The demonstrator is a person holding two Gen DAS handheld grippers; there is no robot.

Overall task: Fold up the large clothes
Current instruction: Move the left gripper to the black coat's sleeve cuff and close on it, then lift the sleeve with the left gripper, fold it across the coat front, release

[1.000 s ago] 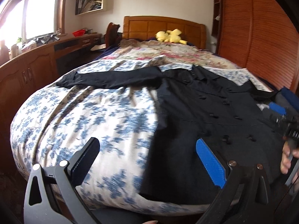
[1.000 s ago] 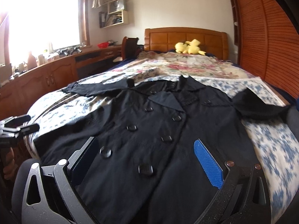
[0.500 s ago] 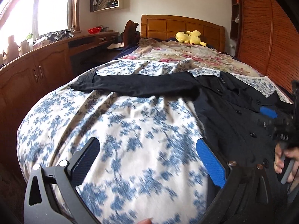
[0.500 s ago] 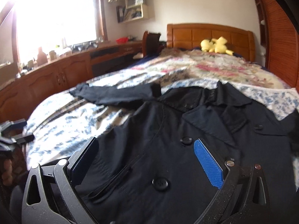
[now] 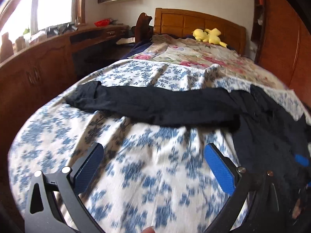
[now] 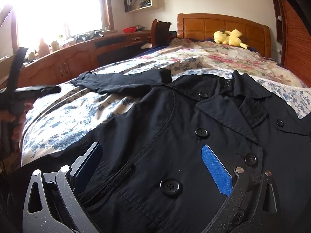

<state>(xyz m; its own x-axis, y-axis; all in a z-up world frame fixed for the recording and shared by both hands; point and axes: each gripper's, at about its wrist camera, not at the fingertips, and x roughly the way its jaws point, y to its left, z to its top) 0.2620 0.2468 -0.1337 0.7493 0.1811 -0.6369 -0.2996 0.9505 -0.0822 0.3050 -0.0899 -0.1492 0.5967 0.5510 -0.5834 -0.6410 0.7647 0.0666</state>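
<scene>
Coat [image 6: 175, 136], a dark double-breasted one with big buttons, lies face up and spread flat across the foot half of the bed [image 5: 136, 174], its collar toward the headboard [image 6: 223, 27]. One sleeve [image 5: 155, 106] stretches straight out toward the bed's left edge, resting on the blue floral cover. The left hand-held gripper [image 5: 153, 165] hovers over bare cover just short of that sleeve, fingers wide apart and holding nothing. The right hand-held gripper [image 6: 151, 167] hangs over the coat's front near a pocket, fingers likewise spread and empty. The cloth looks soft, limp and fairly heavy for a garment, so it should drape and drag rather than slide. Pinching the sleeve near its cuff, and the body along a side seam or hem, seems the surest hold.
</scene>
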